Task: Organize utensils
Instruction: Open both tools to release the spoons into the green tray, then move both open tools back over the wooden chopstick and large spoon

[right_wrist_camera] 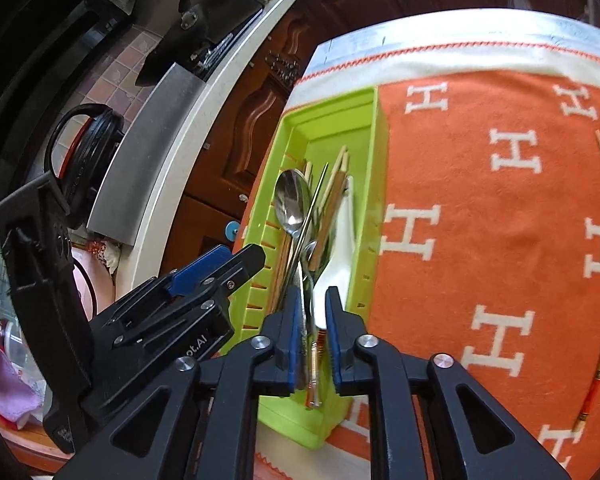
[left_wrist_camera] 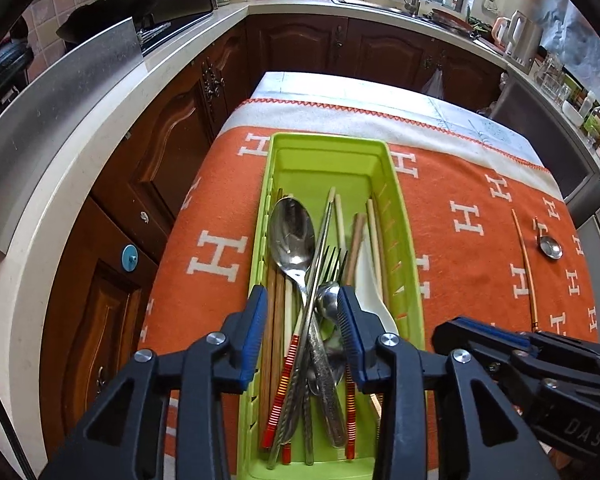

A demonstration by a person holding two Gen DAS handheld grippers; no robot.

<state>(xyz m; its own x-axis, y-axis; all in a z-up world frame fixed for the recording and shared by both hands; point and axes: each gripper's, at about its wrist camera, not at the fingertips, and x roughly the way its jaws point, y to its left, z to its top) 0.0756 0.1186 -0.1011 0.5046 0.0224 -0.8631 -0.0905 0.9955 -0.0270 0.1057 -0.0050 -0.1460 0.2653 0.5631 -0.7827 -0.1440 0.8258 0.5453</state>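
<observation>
Utensils fill the lime-green tray (left_wrist_camera: 406,240), which lies lengthwise on the orange blanket (left_wrist_camera: 472,240) in the centre of the left wrist view: a large steel spoon (left_wrist_camera: 292,236), a fork (left_wrist_camera: 332,264), a white ceramic spoon (left_wrist_camera: 370,288), wooden chopsticks (left_wrist_camera: 274,312) and the red-banded chopsticks (left_wrist_camera: 290,364) lie jumbled together along its floor. The left gripper (left_wrist_camera: 302,320) hangs over the near end of the tray with its blue pads parted and no pad pressing on anything, though several handles pass between them, so I judge it released. In the right wrist view the right gripper (right_wrist_camera: 314,320) stands over the same end, its jaws narrowly apart with a thin metal handle (right_wrist_camera: 312,360) in the gap; whether a pad still presses on that handle I cannot tell, but it looks let go. The step in hand seems to be dropping a piece into the tray. Two things are not yet in: a single long chopstick (left_wrist_camera: 526,268) and a small round metal spoon (left_wrist_camera: 551,247), both at the right of the left wrist view, well apart from the tray. The next move calls for lifting clear of the tray, crossing to the right, and pinching the thin chopstick low against the soft blanket, where it could roll or slip.
</observation>
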